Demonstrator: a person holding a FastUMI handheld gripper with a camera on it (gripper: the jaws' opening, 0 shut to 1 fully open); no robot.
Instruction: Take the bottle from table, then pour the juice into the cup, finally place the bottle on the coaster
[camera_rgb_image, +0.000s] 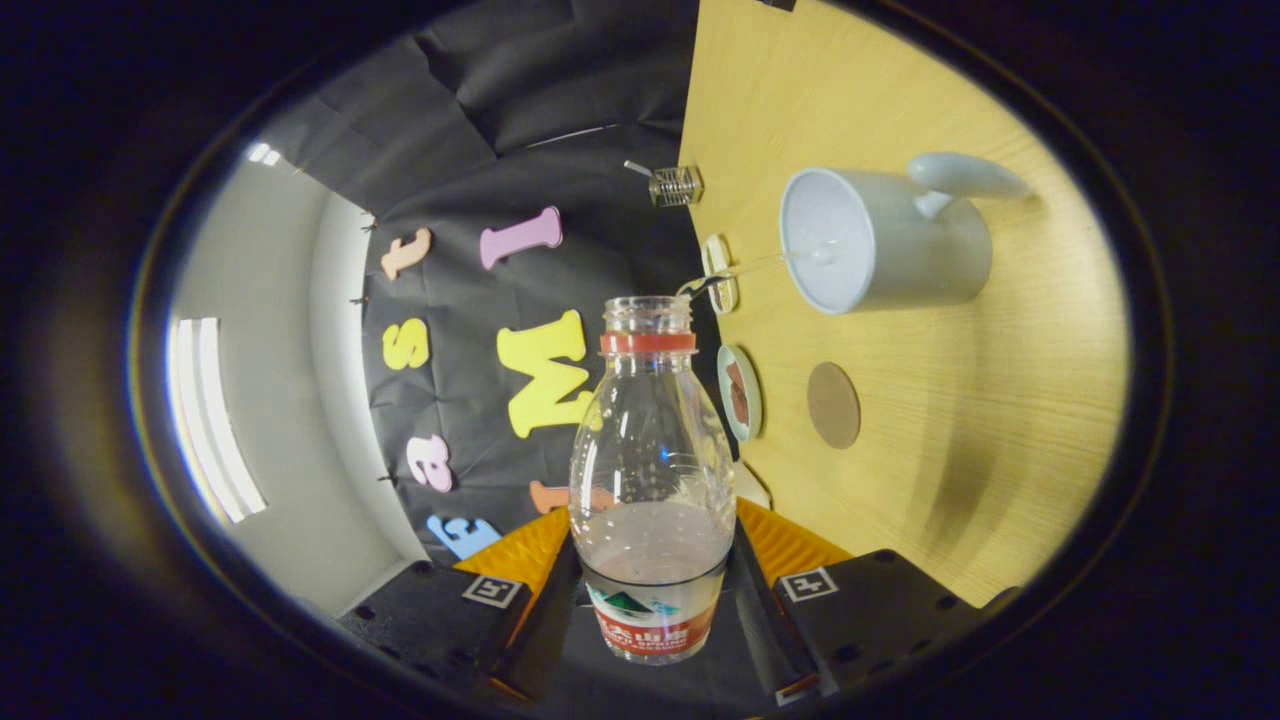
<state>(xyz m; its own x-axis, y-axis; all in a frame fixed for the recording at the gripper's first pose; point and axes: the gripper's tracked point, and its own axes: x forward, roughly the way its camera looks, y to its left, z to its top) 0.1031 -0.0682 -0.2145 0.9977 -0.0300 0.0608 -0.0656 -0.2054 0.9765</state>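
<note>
We are holding the clear plastic bottle (651, 470) in the claw (650, 590), whose two fingers are pressing on the bottle's lower body at either side of the label band, so the claw is pinching the bottle. The view is rolled on its side, which we are reading as the bottle being tipped toward the cup (880, 240), whose open mouth is facing us from the wooden bench (960, 480) beyond the fingers. The bottle's cap is off, and only a shallow layer of pinkish juice is sitting near the label, so we are judging it light, thin-walled and easy to dent or let slip; a hold low on the labelled part, where the wall looks stiffer, seems the sound place. The round brown coaster (833, 404) is lying on the bench near the cup, apart from it. We are finding the finger contact hard to make out, as the bottle's base and the pads are hidden behind each other. We cannot tell whether juice is in the cup, nor what the small dish-like things (740, 392) at the bench edge are.
</note>
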